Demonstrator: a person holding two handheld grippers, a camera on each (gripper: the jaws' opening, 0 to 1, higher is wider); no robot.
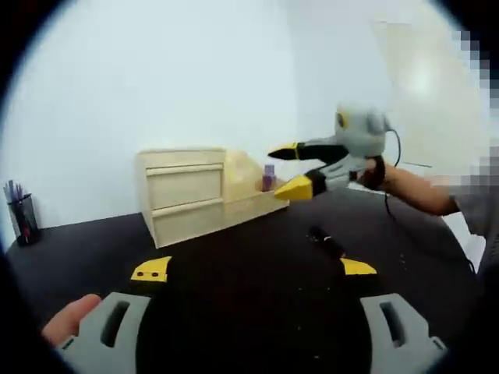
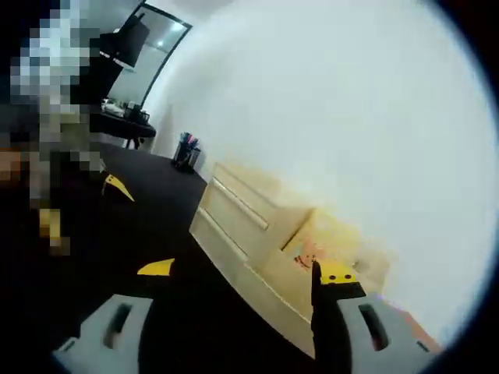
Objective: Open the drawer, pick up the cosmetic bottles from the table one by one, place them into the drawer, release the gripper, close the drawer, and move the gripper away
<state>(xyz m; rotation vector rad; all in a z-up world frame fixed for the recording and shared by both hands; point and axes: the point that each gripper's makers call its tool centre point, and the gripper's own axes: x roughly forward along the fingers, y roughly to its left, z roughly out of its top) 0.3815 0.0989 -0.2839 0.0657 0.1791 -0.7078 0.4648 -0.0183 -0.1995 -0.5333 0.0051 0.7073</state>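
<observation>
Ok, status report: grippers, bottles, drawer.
Right gripper open, empty, by the open drawer. Left gripper open, low over the table. One purple bottle in the drawer, one dark bottle on the table. Nothing blocking.

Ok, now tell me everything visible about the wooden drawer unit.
The wooden drawer unit is a small pale, unpainted-looking chest standing on the black table near the white wall. Its two upper drawer fronts are shut; the bottom drawer is pulled out, with a purple cosmetic bottle upright inside. The right gripper hovers open just above that drawer.
</observation>
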